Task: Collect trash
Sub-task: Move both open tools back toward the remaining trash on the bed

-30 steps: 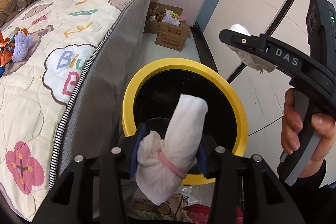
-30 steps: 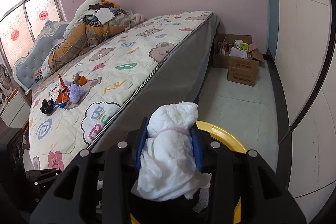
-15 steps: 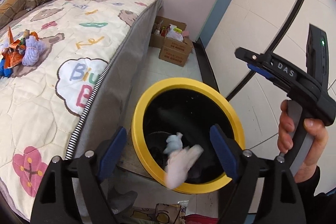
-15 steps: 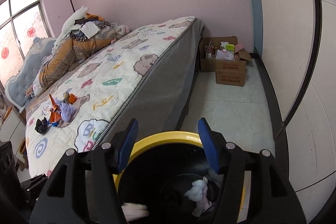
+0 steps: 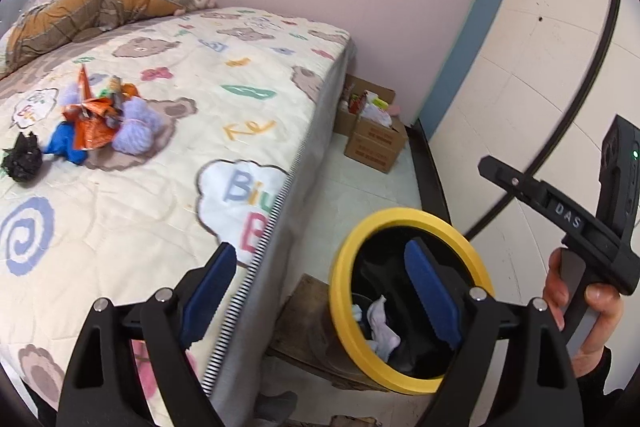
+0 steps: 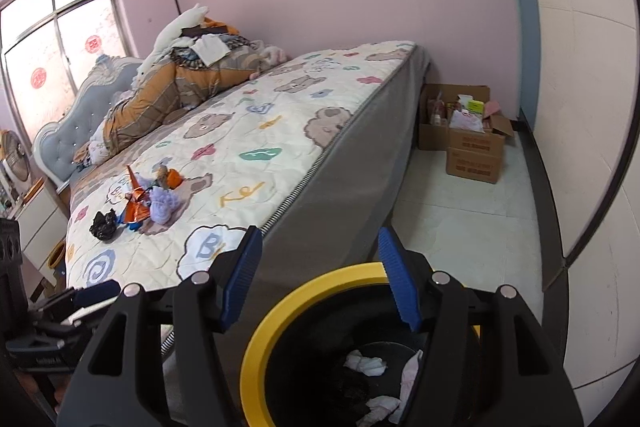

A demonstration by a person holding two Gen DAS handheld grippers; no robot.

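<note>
A black bin with a yellow rim (image 5: pixel 348 263) (image 6: pixel 276 311) stands on the floor beside the bed. White crumpled tissues (image 5: pixel 382 327) (image 6: pixel 366 363) lie inside it. My left gripper (image 5: pixel 320 287) is open and empty, above the bed edge and the bin. My right gripper (image 6: pixel 320 275) is open and empty over the bin; it also shows at the right of the left wrist view (image 5: pixel 556 215). More trash lies on the bed: an orange wrapper (image 5: pixel 94 125) (image 6: pixel 136 205), a purple ball (image 5: pixel 138 127) (image 6: pixel 162 203), a blue scrap (image 5: pixel 64 147) and a black wad (image 5: pixel 22 159) (image 6: pixel 103 225).
The bed (image 5: pixel 168 163) with a cartoon quilt fills the left. Piled bedding (image 6: pixel 180 83) lies at its head. Open cardboard boxes (image 5: pixel 374 137) (image 6: pixel 466 135) stand on the tiled floor by the pink wall. A white panelled wall (image 6: pixel 592 107) runs along the right.
Both grippers opened and dropped their white tissue bundles into the bin. Since then the left gripper has swung left toward the bed, and the right gripper has lifted slightly.
</note>
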